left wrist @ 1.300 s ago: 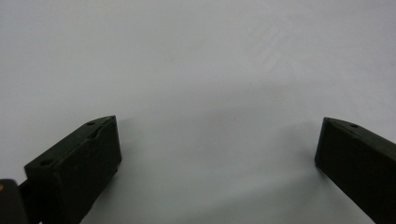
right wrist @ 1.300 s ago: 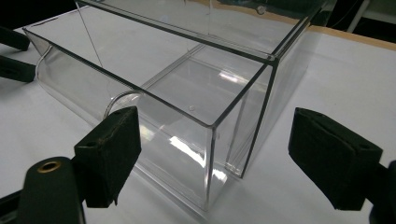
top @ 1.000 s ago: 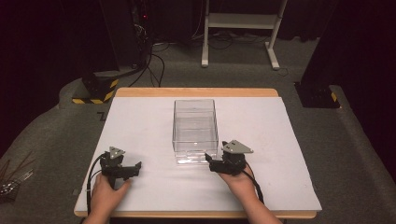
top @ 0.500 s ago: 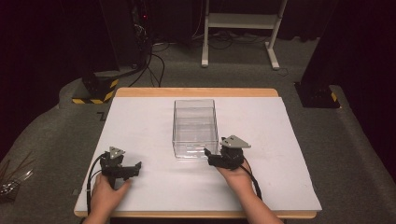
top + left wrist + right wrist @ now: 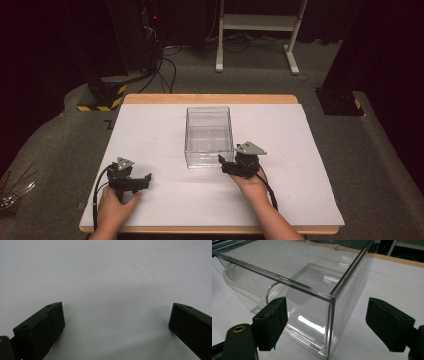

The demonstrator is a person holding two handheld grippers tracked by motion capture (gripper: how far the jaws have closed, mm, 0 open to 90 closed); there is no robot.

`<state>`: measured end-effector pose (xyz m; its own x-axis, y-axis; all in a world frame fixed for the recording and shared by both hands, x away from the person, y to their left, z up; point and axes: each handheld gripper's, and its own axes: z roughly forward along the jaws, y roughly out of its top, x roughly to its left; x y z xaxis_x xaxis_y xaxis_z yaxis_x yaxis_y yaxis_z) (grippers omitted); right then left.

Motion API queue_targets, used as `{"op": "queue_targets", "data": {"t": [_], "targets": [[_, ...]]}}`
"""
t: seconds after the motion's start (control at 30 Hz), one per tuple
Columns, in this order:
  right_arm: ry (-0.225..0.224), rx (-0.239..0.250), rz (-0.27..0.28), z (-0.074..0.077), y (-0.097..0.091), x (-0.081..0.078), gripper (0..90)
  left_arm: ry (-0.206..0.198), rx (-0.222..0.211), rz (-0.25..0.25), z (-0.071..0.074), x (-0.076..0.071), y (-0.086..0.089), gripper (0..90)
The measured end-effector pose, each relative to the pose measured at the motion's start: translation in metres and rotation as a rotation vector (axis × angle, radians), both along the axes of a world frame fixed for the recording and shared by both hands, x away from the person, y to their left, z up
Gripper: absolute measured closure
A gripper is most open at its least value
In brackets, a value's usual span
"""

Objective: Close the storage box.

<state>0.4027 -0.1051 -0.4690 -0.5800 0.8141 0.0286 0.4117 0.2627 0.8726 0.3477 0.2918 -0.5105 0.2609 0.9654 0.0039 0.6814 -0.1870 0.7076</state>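
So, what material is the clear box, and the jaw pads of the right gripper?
The clear box looks like glossy acrylic, possibly glass: see-through walls, bright reflections, sharp glued edges. The right gripper has matte black pads, seemingly rubber or foam, with a dull, slightly grainy surface.

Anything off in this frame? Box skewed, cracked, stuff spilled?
Nothing stands out. The clear box sits upright and roughly square on the white table cover, with no visible cracks or spills. The right gripper is open with its jaws straddling the box's near right corner; the left gripper is open over bare cover.
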Motion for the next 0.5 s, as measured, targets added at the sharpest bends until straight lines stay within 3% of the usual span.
{"op": "queue_targets", "data": {"t": [0.5], "targets": [[0.009, -0.009, -0.024, -0.003, 0.003, 0.010, 18.2, 0.001, 0.000, 0.000, 0.000, 0.000, 0.000, 0.5]]}}
